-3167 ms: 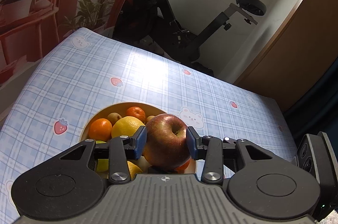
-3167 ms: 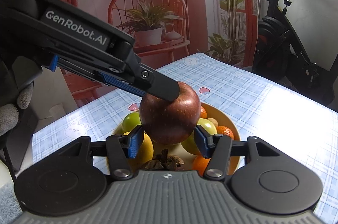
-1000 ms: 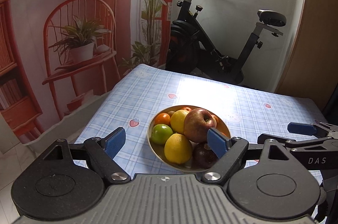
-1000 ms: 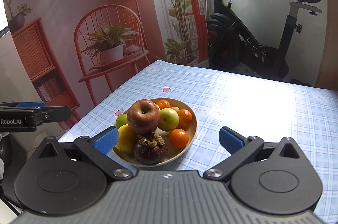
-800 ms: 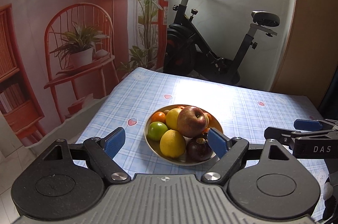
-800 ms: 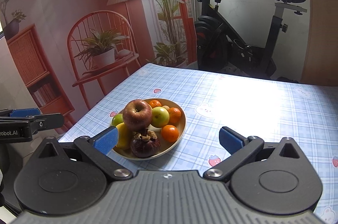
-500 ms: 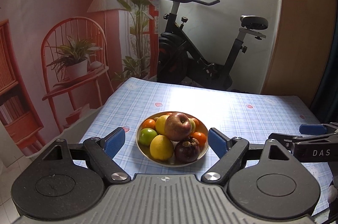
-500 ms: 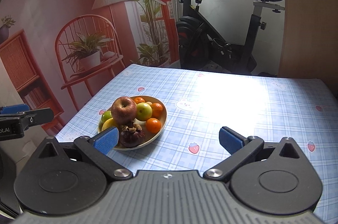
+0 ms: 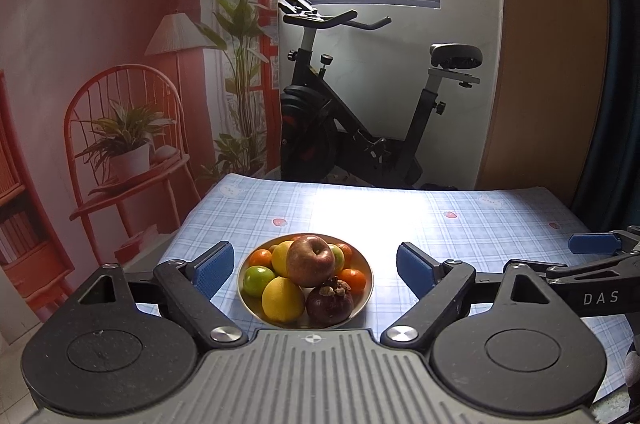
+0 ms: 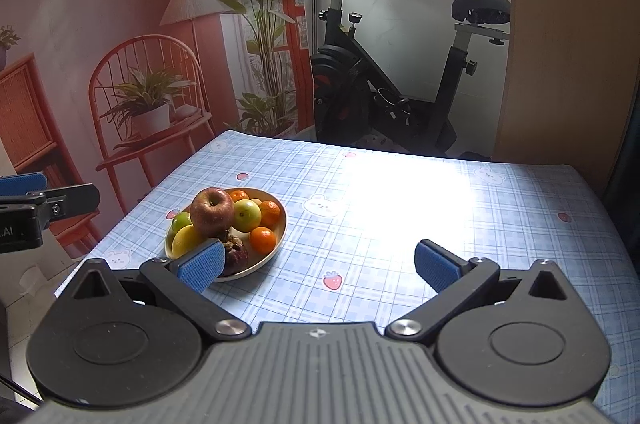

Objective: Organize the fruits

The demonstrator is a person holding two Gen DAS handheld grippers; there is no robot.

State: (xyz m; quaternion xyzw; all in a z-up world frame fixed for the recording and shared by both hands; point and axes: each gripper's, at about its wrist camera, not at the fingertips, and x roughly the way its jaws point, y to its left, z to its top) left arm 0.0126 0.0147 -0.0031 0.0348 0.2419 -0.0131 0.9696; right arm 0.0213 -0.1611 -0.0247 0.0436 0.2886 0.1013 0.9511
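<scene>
Covering table (image 10: 400, 224), checked cloth (bike (image 9: 360, 128) behind)

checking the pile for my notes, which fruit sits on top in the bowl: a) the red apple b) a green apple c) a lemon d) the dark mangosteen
a: the red apple rests on the other fruit, highest in the bowl; both claws are clear of it.

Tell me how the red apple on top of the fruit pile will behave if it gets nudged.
The apple is round and sits on other fruit, above the bowl rim, so a nudge would probably roll it off. Its skin looks smooth and glossy, so probably a bit slippery. It looks firm and is the biggest fruit there, likely fairly heavy.
</scene>
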